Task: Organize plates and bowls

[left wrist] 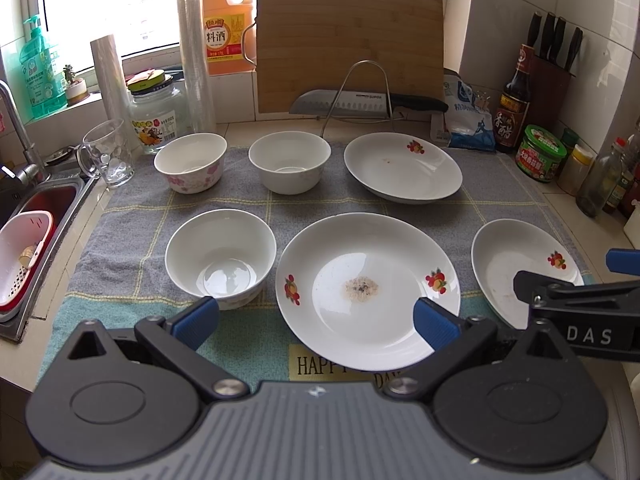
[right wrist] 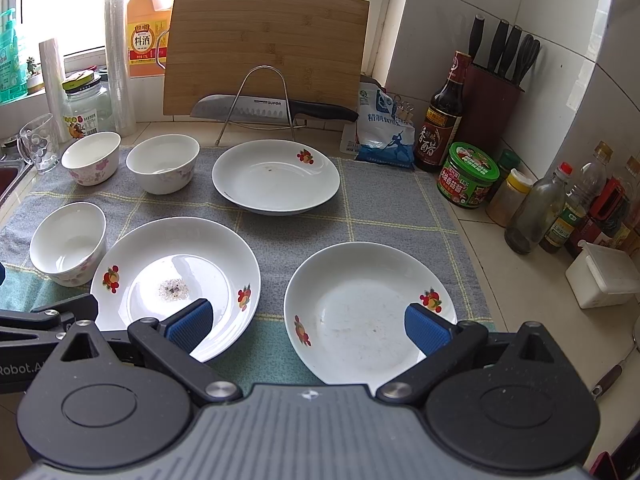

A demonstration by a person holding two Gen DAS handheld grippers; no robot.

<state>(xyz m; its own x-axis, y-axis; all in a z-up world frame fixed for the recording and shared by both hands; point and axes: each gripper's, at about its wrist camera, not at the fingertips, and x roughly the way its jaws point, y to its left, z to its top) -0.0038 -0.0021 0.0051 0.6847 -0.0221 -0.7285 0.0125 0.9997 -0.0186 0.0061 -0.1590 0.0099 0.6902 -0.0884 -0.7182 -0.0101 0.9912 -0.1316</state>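
Three white plates with fruit prints and three white bowls lie on a grey checked cloth. The near middle plate carries a patch of crumbs. A second plate lies at the back, a third at the right. One bowl stands front left, two more in the back row. My left gripper hangs open over the crumbed plate's near rim. My right gripper is open above the right plate.
A sink with a red-and-white strainer lies to the left. A glass mug, a jar, a cutting board and a knife on a wire rack line the back. Sauce bottles and jars crowd the right wall.
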